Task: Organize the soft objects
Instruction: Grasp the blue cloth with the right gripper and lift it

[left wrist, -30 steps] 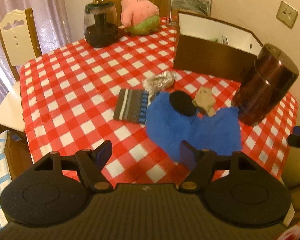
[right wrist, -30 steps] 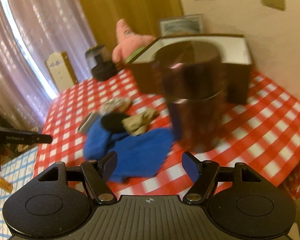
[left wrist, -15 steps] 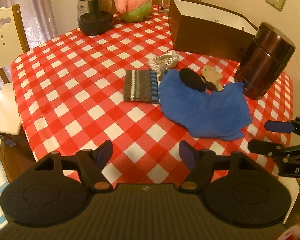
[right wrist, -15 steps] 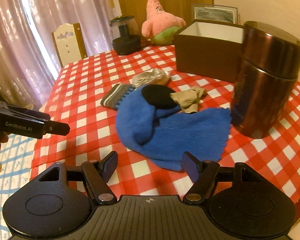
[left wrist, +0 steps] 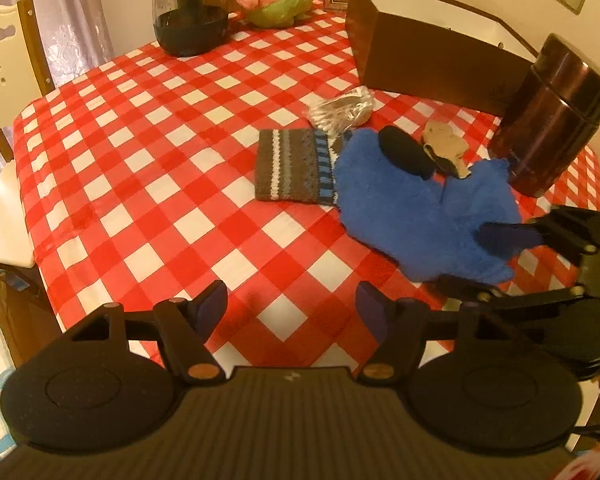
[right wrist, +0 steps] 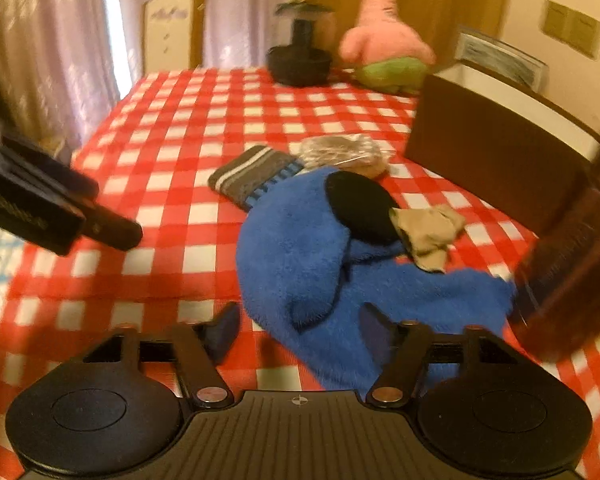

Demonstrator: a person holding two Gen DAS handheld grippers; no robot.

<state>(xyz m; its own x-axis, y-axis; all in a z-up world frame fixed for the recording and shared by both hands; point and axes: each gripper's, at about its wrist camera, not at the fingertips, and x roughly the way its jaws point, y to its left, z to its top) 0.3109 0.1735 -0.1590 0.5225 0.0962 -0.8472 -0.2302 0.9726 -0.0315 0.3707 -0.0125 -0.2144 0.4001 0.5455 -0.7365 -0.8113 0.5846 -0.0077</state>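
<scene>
left wrist view: the red-and-white checked tabletop carries a fluffy blue cloth, the landmark here. the open brown box stands behind it, a brown metal canister just to its right. a striped knitted sock touches its left edge; a black sock and beige sock lie on it. left tongs gape apart near its front-left; right tongs, also apart, straddle its near edge.

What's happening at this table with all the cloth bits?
A person holds a grasping tool in each hand. The right tool is open, closing in on the near edge of a blue fluffy cloth that has a black piece on it. The left tool hovers open over the checkered tablecloth, holding nothing.
</scene>
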